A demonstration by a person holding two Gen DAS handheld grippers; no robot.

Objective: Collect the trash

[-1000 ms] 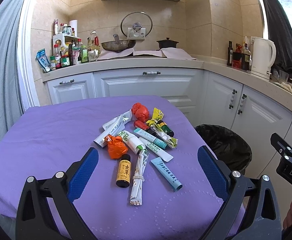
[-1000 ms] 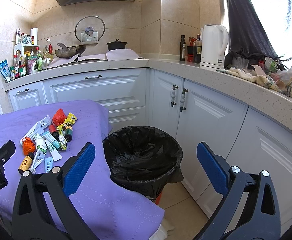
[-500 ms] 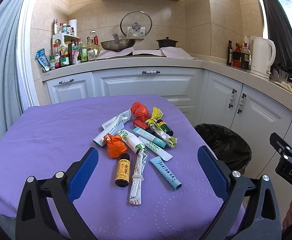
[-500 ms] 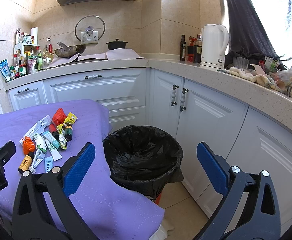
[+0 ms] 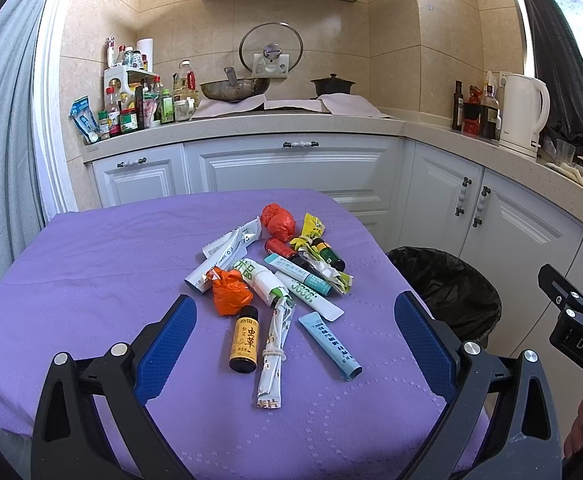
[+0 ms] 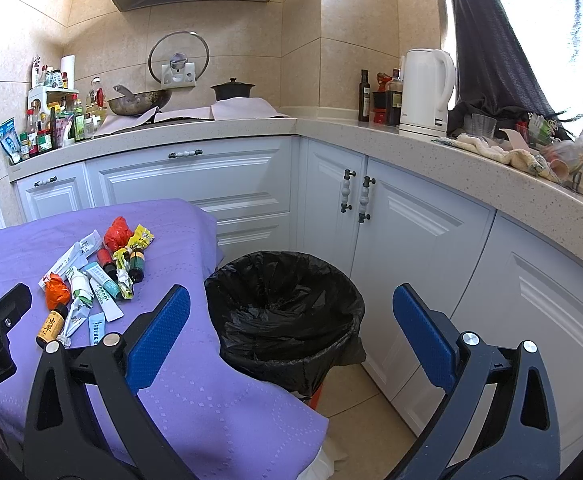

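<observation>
Purple cloth (image 5: 91, 280) covers the table; it's the reference for everything below. Left gripper (image 5: 295, 340) hangs over the cloth's near edge, blue pads (image 5: 165, 340) spread wide, nothing between them. Trash pile sits mid-cloth, ahead of that gripper. Left part of the pile: white sachets (image 5: 227, 250), orange crumpled bag (image 5: 231, 290) touching them. Nearest the gripper: brown bottle with yellow label (image 5: 244, 338), then a knotted white wrapper (image 5: 275, 344) just beside it, then a light-blue tube (image 5: 331, 344). Far side of the pile: red crumpled bag (image 5: 277, 218), yellow wrapper (image 5: 311, 228), green-labelled dark bottle (image 5: 329, 255), teal-white tubes (image 5: 303, 280) overlapping in the middle. Off the cloth's right edge, on the floor: bin with black liner (image 6: 287, 312), against the white cabinets (image 6: 411, 248). Right gripper (image 6: 291, 332) is off the cloth's right side, above the bin, fingers (image 6: 419, 332) fully apart, holding nothing. White kettle (image 6: 425, 92) on the counter beyond the bin.
</observation>
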